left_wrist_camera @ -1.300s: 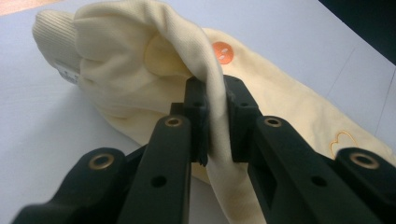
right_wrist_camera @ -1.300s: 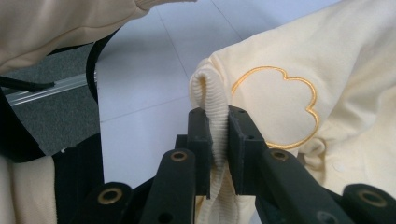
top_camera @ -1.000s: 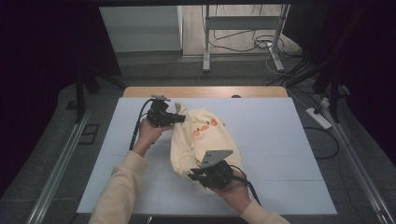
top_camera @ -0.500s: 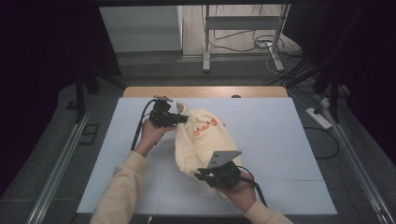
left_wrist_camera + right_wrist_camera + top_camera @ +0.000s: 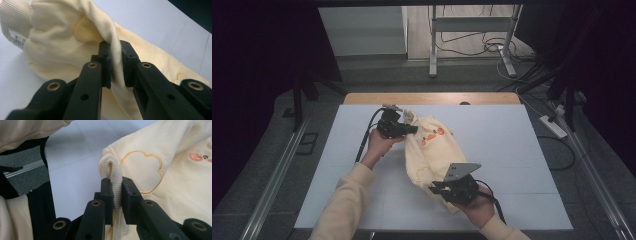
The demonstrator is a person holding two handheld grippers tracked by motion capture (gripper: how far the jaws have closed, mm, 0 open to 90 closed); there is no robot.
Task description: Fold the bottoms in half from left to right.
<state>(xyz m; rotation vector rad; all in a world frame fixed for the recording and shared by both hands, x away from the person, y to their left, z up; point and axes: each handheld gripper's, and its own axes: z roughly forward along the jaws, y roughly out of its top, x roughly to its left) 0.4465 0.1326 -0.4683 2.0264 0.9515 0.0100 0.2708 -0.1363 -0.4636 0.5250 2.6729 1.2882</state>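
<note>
A cream sweater (image 5: 432, 150) lies bunched at the centre of the white table (image 5: 522, 150). The left gripper (image 5: 409, 129) – upper left of the garment – is clamped on a fold; the right gripper (image 5: 438, 189), lower middle, pinches its ribbed hem (image 5: 116, 187).

The garment (image 5: 432, 150) is pale cream-yellow, with small orange figures (image 5: 432, 136) and a dark dot printed near its far end, a darker yellow cloud outline (image 5: 142, 173) stitched on, ribbed cream edging (image 5: 115, 185) and a white label (image 5: 17, 39). Both hand-held grippers, left (image 5: 412, 130) and right (image 5: 435, 189), are black; the right carries a grey plate (image 5: 461, 171). The bench (image 5: 512, 145) is pale blue-white with a light wood far edge (image 5: 432, 98). The person's sleeves (image 5: 344, 205) are cream.
</note>
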